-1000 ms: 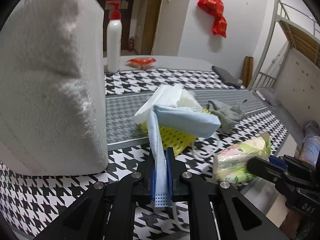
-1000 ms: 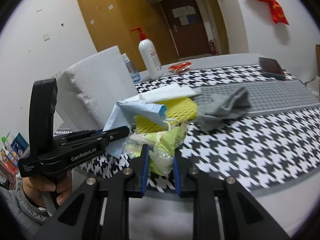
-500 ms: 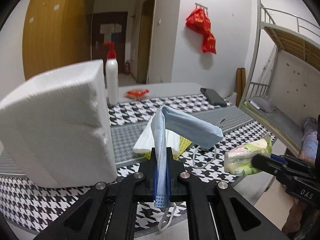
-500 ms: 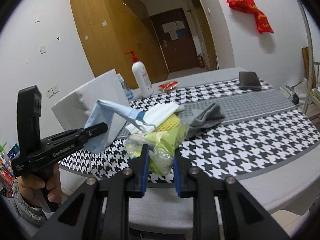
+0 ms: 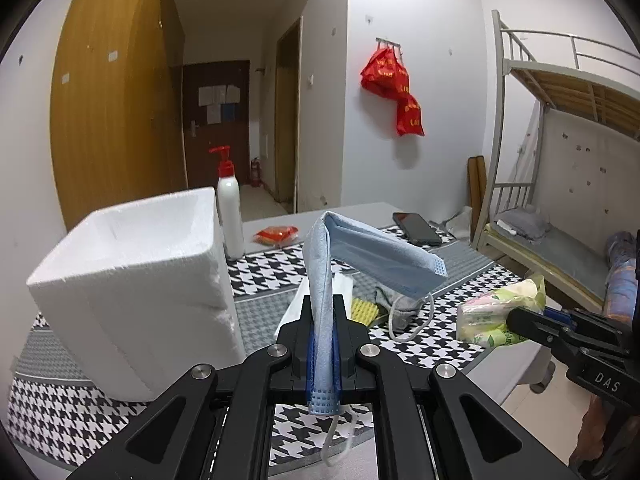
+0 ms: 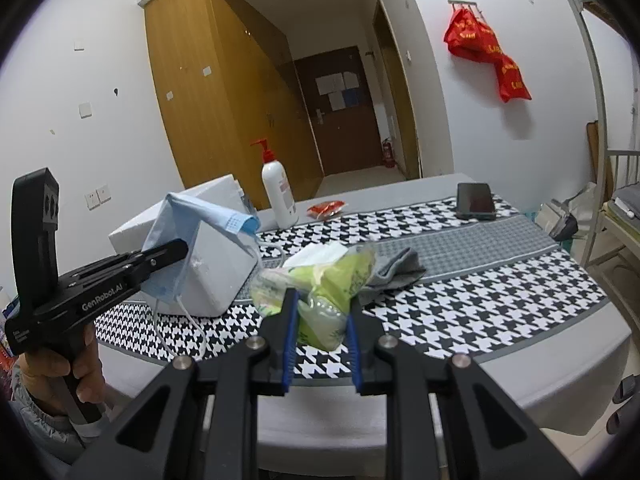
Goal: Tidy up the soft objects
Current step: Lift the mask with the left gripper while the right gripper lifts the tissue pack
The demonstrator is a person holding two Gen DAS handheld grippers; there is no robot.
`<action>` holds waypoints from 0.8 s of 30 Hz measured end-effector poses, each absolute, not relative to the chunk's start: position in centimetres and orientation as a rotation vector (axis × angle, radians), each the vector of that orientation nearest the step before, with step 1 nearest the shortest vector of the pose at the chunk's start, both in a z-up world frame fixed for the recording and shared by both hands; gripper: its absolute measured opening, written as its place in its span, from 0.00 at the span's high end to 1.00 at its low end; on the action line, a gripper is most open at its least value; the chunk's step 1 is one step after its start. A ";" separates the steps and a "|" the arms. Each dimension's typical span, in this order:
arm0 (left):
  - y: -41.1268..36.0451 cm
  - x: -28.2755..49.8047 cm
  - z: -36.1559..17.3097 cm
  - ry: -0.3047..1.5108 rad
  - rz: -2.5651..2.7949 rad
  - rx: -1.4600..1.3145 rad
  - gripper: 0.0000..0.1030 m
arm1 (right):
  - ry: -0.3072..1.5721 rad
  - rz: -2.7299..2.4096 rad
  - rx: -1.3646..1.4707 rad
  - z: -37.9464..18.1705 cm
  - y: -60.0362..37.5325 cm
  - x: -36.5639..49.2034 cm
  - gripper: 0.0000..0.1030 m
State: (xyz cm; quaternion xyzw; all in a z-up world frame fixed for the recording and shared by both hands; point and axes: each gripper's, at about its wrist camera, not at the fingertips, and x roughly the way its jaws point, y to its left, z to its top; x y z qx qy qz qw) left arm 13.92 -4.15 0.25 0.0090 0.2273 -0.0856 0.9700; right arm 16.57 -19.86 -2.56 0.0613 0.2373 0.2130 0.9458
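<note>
My left gripper (image 5: 323,312) is shut on a light blue face mask (image 5: 360,256), held in the air above the table's front edge; the mask (image 6: 188,236) also shows in the right wrist view. My right gripper (image 6: 320,312) is shut on a green floral tissue pack (image 6: 324,288), also lifted; the pack (image 5: 500,312) shows at right in the left wrist view. An open white foam box (image 5: 136,280) stands on the table at left. A grey sock (image 6: 400,268), a yellow sponge (image 5: 364,308) and a white cloth (image 6: 316,252) lie behind.
The table (image 6: 520,280) has a houndstooth cover. A white pump bottle with red top (image 5: 230,216), a red snack packet (image 5: 278,235) and a black phone (image 6: 476,200) sit at the back. A bunk bed (image 5: 560,184) stands to the right.
Both grippers have risen and pulled back from the table, carrying the mask and the tissue pack. The foam box's open top has come into view.
</note>
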 end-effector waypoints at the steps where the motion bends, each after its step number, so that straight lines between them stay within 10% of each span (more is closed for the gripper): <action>1: -4.1 13.8 0.5 0.457 -0.174 0.019 0.93 | 0.478 0.429 0.122 -2.4 -19.9 16.4 0.76; 24: -0.6 9.3 4.1 0.337 -0.077 0.027 0.93 | 0.395 0.510 0.090 1.0 -16.7 14.3 0.76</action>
